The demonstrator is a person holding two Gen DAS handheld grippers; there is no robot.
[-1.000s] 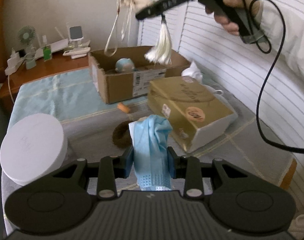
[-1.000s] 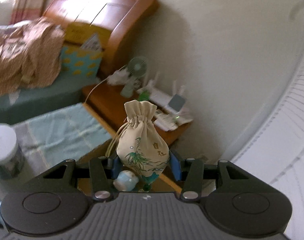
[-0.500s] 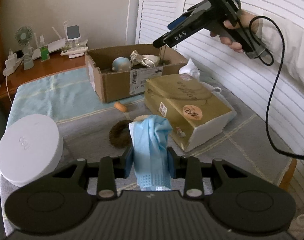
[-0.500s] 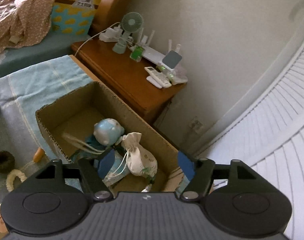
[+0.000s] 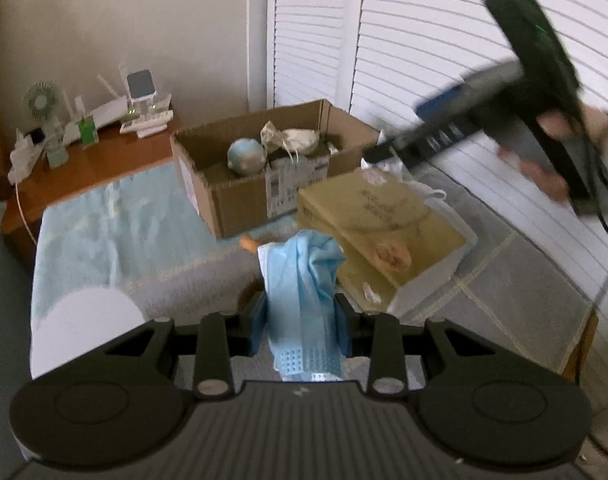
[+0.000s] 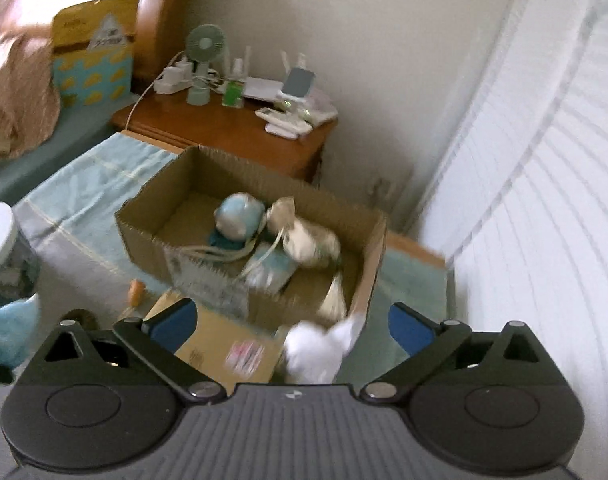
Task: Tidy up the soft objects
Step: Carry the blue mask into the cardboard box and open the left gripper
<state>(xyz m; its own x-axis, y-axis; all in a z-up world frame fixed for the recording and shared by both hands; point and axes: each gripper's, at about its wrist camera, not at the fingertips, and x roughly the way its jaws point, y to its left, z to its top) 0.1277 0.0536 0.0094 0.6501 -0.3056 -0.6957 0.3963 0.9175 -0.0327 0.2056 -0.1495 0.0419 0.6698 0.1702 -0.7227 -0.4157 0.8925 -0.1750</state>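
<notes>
Status: R gripper (image 6: 292,320) no longer carries the drawstring pouch (image 6: 304,236) – a second ago the pouch sat clamped between its pads; now it lies inside the cardboard box (image 6: 240,300), beside the pale blue round toy (image 6: 238,220). R jaws are opening, spread wide, nothing between the pads; the white lump low in the right wrist view is a crumpled bag on the table, not a held item. The box has dropped back in that view, so the R unit is backing off from it.

L gripper (image 5: 300,320) unchanged: jaws narrow, clamped on the blue face mask (image 5: 304,280), held above the table short of the box (image 5: 240,196).

Meaning for task – pouch placement is done, approx. Next item due for the box is, by my reading, the mask; R hand is free for another pickup
</notes>
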